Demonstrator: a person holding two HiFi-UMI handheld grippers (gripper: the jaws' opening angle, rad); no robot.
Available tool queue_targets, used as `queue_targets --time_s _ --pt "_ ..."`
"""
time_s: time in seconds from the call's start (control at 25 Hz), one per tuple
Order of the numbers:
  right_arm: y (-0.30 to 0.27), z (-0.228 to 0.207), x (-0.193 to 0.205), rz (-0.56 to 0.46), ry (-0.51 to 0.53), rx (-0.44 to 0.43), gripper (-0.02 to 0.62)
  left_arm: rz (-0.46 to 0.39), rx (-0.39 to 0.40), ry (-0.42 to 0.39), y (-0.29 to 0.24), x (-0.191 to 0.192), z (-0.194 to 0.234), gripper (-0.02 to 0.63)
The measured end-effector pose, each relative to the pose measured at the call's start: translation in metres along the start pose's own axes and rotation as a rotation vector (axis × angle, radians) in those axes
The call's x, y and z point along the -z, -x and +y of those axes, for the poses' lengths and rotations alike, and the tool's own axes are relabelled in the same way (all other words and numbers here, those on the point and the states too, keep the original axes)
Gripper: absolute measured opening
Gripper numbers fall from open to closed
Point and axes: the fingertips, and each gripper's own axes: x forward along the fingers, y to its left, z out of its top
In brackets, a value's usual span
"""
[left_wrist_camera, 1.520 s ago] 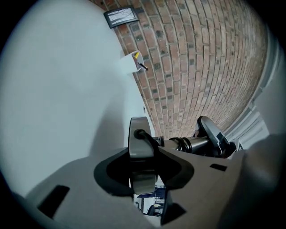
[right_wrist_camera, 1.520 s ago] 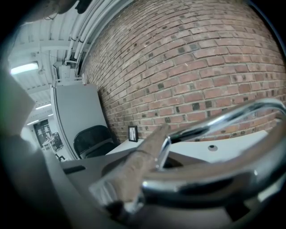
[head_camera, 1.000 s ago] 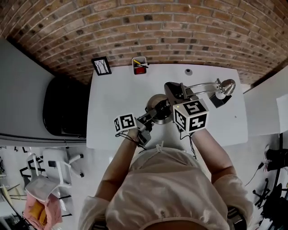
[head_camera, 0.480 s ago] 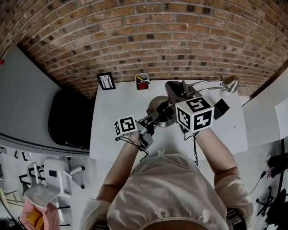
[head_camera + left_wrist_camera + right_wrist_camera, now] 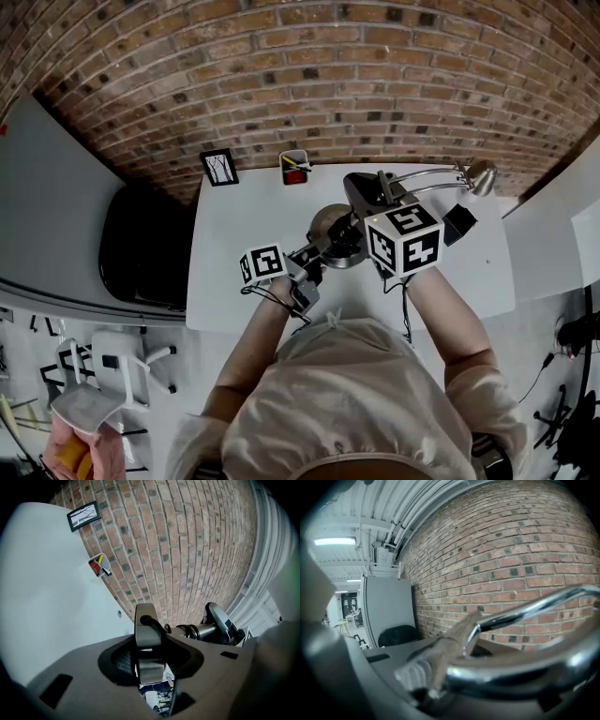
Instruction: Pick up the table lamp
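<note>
The table lamp has a round chrome base point(image 5: 330, 231), a curved chrome arm point(image 5: 427, 178) and a small head point(image 5: 479, 174) out to the right, above the white table point(image 5: 239, 234). My left gripper point(image 5: 322, 247) is shut on a thick metal part of the lamp point(image 5: 146, 637) at its base; the spring joint point(image 5: 191, 631) and head point(image 5: 221, 620) show beyond it. My right gripper point(image 5: 373, 199) is shut on the chrome arm point(image 5: 534, 605), which crosses the right gripper view just over the jaws. Whether the base touches the table is hidden.
At the table's far edge, by the brick wall, stand a small picture frame point(image 5: 218, 166) and a red pen holder point(image 5: 294, 169). A dark block point(image 5: 461, 223) lies under the lamp head. A black chair point(image 5: 141, 246) stands left of the table.
Both grippers and the lamp have risen a little toward the camera over the second. The grips have not changed.
</note>
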Motion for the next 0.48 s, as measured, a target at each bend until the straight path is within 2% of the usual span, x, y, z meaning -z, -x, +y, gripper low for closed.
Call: queue_targets --time_s 0.48 --pt "0.0046 0.0024 0.0071 0.007 -0.003 0.0 0.031 0.01 -0.007 0.006 0.0023 0.0081 0.0034 0.15"
